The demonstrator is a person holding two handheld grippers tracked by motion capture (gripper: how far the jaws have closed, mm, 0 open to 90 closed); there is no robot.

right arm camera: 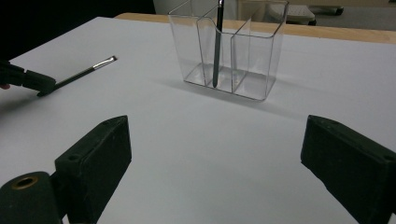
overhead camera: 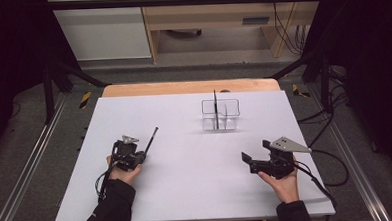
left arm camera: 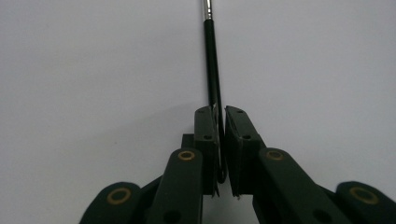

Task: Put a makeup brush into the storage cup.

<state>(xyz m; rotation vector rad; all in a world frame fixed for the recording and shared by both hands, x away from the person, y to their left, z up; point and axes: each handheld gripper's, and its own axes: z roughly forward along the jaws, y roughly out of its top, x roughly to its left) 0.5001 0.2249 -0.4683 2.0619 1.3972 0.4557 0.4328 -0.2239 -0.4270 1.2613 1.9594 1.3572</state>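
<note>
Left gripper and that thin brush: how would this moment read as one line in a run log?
left gripper: shut on makeup brush handle | right gripper: open, holding nothing | clear organizer: one brush standing inside

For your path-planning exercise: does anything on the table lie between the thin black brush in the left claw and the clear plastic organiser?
Nothing visible does: only bare white tabletop separates the thin black brush from the clear plastic organiser.

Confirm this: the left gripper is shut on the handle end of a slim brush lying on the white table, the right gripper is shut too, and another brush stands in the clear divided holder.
One thing is wrong: the right gripper is open, its jaws wide apart with nothing between them, as the right gripper view shows. The rest holds: the left gripper is shut on the brush, and another brush stands in the clear divided holder.
</note>
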